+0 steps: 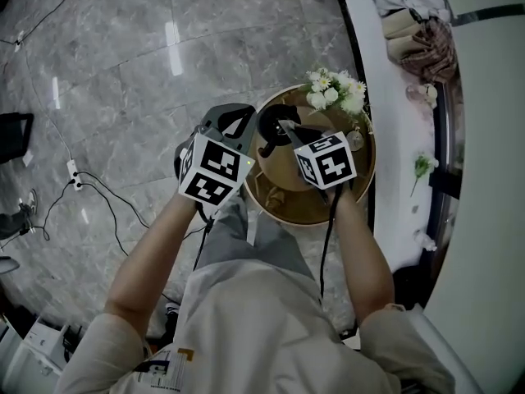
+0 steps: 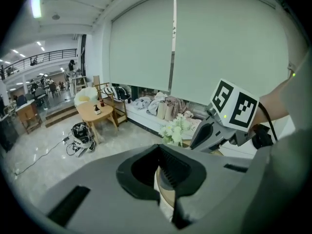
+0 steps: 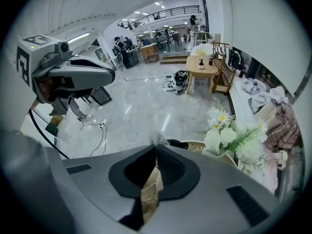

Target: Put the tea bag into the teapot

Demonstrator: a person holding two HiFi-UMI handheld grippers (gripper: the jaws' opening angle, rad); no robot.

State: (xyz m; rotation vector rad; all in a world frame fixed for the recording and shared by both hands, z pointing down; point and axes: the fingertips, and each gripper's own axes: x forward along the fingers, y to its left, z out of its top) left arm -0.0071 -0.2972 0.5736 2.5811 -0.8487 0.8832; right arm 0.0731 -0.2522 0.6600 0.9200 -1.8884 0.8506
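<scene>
My right gripper is shut on the tea bag, a thin tan packet whose crinkled clear tip pokes up past the jaws. Just beyond that tip sits the dark teapot, also seen as a black shape on the round wooden table. In the head view the right gripper hangs over the table beside the teapot, and the tea bag is hidden there. My left gripper hovers at the table's left edge. Its jaws stand together, with only the table showing through the slit.
White flowers stand at the table's far rim, close to the teapot. A white ledge with piled clothes runs along the right. Cables lie on the marble floor to the left. My knees are under the grippers.
</scene>
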